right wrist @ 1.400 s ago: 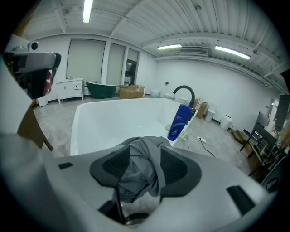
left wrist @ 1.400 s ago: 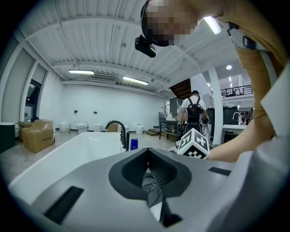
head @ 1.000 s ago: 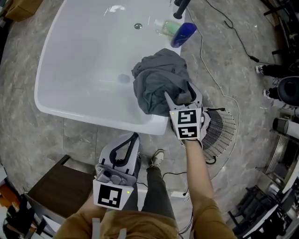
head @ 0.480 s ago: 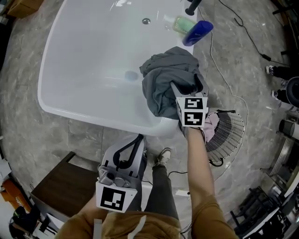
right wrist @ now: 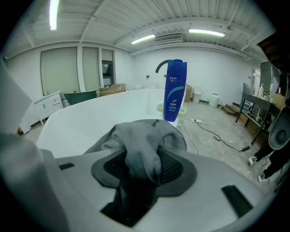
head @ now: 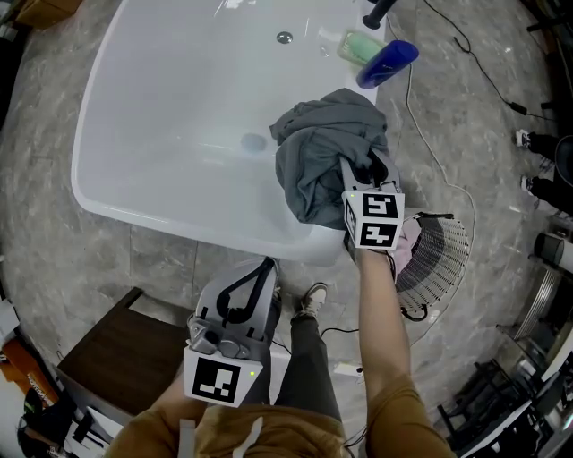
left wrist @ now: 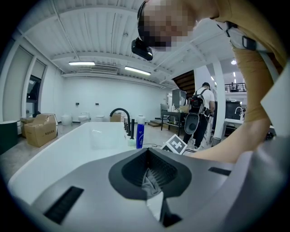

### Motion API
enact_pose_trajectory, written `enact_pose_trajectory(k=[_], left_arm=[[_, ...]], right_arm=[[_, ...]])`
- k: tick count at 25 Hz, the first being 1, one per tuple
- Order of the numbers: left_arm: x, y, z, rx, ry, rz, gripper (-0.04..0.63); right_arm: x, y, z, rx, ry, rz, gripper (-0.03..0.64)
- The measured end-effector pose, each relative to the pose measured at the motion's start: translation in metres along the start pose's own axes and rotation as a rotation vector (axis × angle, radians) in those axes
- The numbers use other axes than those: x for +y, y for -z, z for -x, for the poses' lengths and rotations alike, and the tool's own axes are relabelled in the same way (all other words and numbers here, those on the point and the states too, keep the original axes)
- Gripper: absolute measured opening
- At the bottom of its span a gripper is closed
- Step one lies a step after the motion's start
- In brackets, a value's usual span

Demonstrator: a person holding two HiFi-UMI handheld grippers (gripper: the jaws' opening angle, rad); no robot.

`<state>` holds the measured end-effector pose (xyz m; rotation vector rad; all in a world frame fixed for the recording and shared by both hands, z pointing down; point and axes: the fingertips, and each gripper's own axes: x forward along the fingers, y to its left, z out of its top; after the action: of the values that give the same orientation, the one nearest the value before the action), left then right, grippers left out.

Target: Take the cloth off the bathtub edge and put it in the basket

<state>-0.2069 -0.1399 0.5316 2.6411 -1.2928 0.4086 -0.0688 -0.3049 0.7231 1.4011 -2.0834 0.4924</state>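
Observation:
A crumpled grey cloth (head: 322, 148) lies draped over the near right edge of the white bathtub (head: 179, 224). My right gripper (head: 360, 172) is dug into the cloth's right side. Its jaws have just been closing, and a fold of the cloth (right wrist: 140, 149) is bunched and pinched between the pads. The wire basket (head: 439, 259) stands on the floor just right of the tub, with something pale pink inside, partly hidden by my right hand. My left gripper (head: 262, 265) hangs shut in front of my body, well short of the tub, its jaws (left wrist: 149, 181) holding nothing I can make out.
A blue bottle (head: 387, 63), a green item (head: 358, 45) and a black faucet (head: 376, 11) sit at the tub's far right rim. A dark wooden stool (head: 116, 358) stands at lower left. Cables (head: 430, 152) run across the marble floor. Another person (left wrist: 199, 118) stands far off.
My right gripper has come down into the cloth and its jaws have narrowed onto a fold. The left gripper has hardly moved.

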Motion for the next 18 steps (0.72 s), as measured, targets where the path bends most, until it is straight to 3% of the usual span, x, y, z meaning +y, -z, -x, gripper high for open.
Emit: enact_pose_trajectory(k=[4, 10, 18], left_arm=[[-0.004, -0.001, -0.005, -0.006, 0.003, -0.001, 0.006], [-0.012, -0.006, -0.007, -0.009, 0.006, -0.010, 0.006], [-0.014, -0.020, -0.002, -0.032, -0.004, -0.033, 0.006]], right_arm=[[0.002, -0.001, 0.007, -0.018, -0.014, 0.001, 0.103], [0.009, -0.009, 0.026, -0.055, -0.066, -0.046, 0.078], [0.016, -0.042, 0.080, -0.214, -0.112, -0.118, 0.071]])
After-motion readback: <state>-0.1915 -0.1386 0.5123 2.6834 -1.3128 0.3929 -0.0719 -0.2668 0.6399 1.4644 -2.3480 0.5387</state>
